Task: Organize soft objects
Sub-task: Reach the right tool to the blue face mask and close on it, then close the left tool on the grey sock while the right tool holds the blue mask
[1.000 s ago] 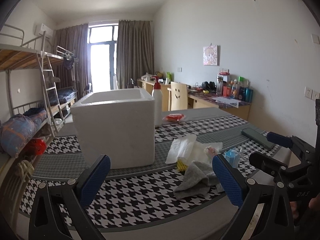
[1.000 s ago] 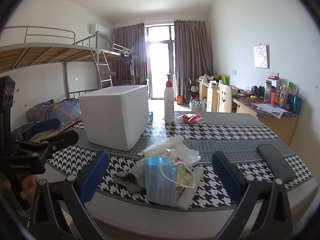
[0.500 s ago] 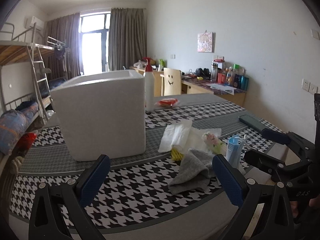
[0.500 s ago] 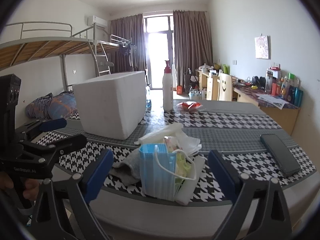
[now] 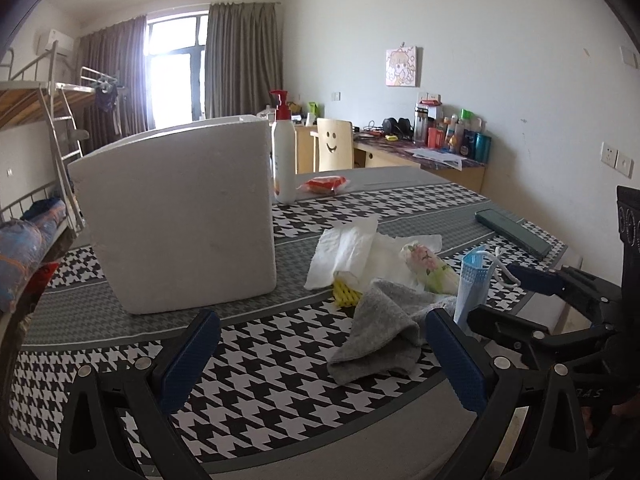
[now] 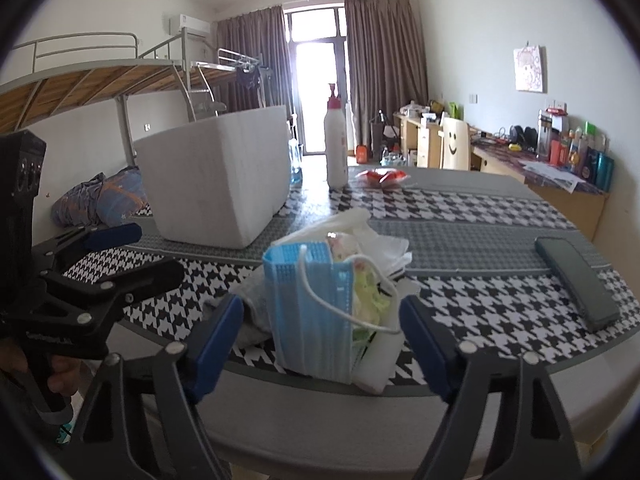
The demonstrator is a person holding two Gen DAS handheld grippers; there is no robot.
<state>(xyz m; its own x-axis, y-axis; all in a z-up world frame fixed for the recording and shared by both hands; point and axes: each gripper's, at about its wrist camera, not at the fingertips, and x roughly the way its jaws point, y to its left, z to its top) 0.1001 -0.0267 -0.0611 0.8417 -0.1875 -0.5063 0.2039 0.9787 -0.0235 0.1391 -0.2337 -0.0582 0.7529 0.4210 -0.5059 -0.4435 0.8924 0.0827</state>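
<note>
Dorm-room houndstooth table (image 5: 256,364): left tongs (image 5: 320,356) released; right tongs (image 6: 320,340), closing, straddle blue mask (image 6: 308,312) ungripped.

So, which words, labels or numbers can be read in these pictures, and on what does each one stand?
None can be read for certain.
Left hand-held gripper: white lettering on its black frame, too blurred.
Right hand-held gripper: faint marks on its frame, unreadable.
Pump bottle: label too small.
Desk bottles: labels too small.
</note>
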